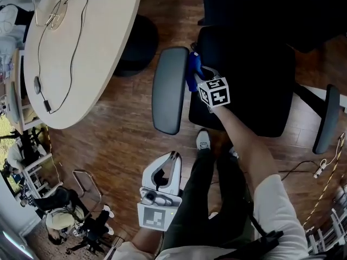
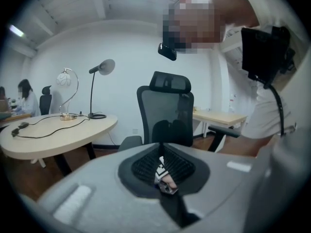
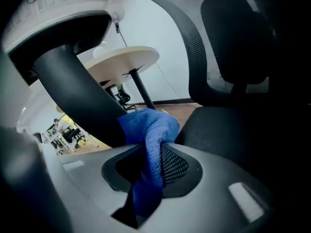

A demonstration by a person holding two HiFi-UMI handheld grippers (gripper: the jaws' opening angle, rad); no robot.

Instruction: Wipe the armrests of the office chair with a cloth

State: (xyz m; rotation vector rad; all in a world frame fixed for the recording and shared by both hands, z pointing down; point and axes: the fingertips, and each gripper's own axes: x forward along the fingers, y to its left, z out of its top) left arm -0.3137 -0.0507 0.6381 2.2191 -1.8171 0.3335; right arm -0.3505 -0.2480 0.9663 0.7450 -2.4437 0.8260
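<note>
My right claw (image 1: 193,72) pinches the soft, limp cloth (image 3: 148,130) mid-fold at the armrest (image 1: 167,91) edge, so it should drag lightly, while my left claw (image 1: 172,159) hangs closed, empty.

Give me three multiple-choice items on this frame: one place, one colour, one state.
1. Where is the cloth?
A. on the seat
B. at the armrest nearest the table
C. on the floor
2. What colour is the cloth?
A. blue
B. white
C. red
3. What is the state of the left gripper?
A. shut on the cloth
B. shut, empty
C. wide open
Key:
1 B: the right gripper holds it at that armrest.
2 A: it is blue in both views.
3 B: its jaws meet with nothing between them.
</note>
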